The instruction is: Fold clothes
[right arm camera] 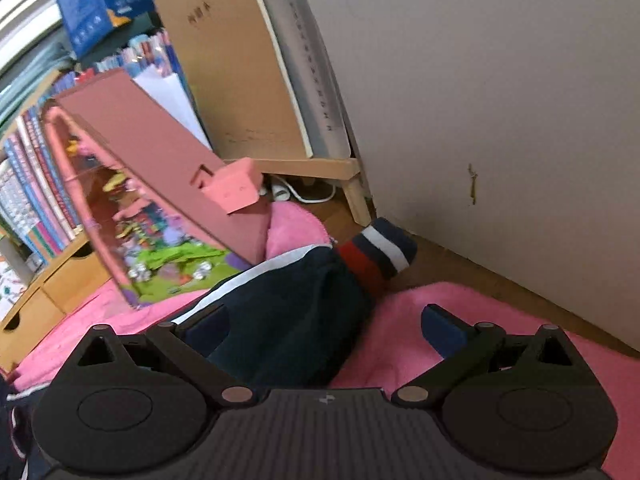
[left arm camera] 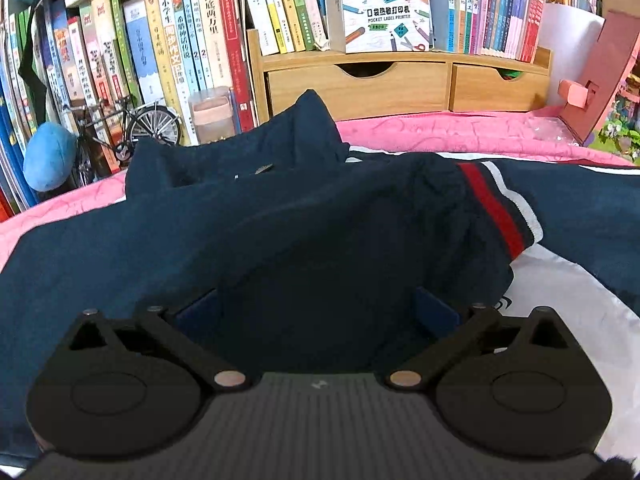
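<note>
A navy jacket (left arm camera: 248, 240) with white panels lies spread on a pink blanket (left arm camera: 440, 132). One sleeve is folded across the body, its red and white striped cuff (left arm camera: 496, 208) pointing right. My left gripper (left arm camera: 316, 308) hovers low over the navy cloth, jaws wide open with nothing pinched. In the right wrist view the other sleeve (right arm camera: 288, 312) runs away from me towards the wall, ending in a striped cuff (right arm camera: 376, 252). My right gripper (right arm camera: 326, 330) stands open over it. The sleeve lies by the left finger, and the right finger is over bare blanket (right arm camera: 400, 320).
Behind the blanket stand rows of books (left arm camera: 192, 40), a wooden drawer unit (left arm camera: 360, 84), a small model bicycle (left arm camera: 132, 128) and a blue plush (left arm camera: 48, 156). A pink cardboard toy house (right arm camera: 160, 160) leans at the right end. A pale wall (right arm camera: 500, 100) and wooden stand (right arm camera: 352, 184) close off that side.
</note>
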`<state>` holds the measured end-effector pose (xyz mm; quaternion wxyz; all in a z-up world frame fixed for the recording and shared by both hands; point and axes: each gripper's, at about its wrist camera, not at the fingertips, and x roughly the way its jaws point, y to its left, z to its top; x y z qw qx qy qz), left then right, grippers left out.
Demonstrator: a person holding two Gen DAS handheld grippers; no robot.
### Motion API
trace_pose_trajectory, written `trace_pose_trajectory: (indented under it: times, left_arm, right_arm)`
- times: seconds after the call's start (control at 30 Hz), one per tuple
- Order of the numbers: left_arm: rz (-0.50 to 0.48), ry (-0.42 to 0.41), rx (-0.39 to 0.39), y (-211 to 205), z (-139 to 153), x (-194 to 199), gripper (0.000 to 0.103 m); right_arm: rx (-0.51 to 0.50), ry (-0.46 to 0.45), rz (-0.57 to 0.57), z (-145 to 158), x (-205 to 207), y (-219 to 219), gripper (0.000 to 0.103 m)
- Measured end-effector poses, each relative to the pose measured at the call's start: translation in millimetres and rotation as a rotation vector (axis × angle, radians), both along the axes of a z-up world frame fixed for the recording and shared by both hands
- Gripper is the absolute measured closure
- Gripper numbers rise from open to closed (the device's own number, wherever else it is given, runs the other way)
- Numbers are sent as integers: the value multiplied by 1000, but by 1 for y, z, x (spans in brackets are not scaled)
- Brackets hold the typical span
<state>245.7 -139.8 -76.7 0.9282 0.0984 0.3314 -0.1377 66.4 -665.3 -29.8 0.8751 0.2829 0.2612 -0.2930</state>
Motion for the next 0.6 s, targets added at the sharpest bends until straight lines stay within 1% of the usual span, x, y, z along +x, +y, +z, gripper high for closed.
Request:
trace_pose_trajectory:
  times: [0.03,0.1,0.13,0.2,0.23,0.27,0.3,0.33,0.4,0.47,0.53,0.6]
  left_arm:
    - [0,-2,2,0,0,0,0]
    - [2,3,-5,0,0,1,0]
    - [3,8,-12,1,0,3,0]
    - [4,15,-21,3,0,4,0]
    - [5,17,-23,3,0,4,0]
    - [5,15,-21,3,0,4,0]
    - [5,15,-20,3,0,4,0]
    - [5,16,-23,3,0,4,0]
    - [5,20,-28,3,0,4,0]
    - [5,25,-35,4,0,5,0]
    - [5,25,-34,4,0,5,0]
    - [6,25,-34,4,-1,5,0]
  right_arm:
    - [21,17,-8,-4,7,-4,4]
    - [71,75,-31,-12,21,-11,20]
    - [78,96,-39,-15,27,-13,20]
    - [54,113,-24,-14,36,-8,30]
    - [49,117,-17,-13,38,-4,34]
    - [47,115,-16,-12,38,-1,42]
    - [45,110,-15,-10,38,3,46]
    - [45,98,-14,-8,35,6,53]
    - [53,57,-7,-3,26,12,70]
    - [76,-5,17,5,16,19,82]
    - [84,-41,62,19,11,29,83]
    - [54,-43,103,34,10,42,83]
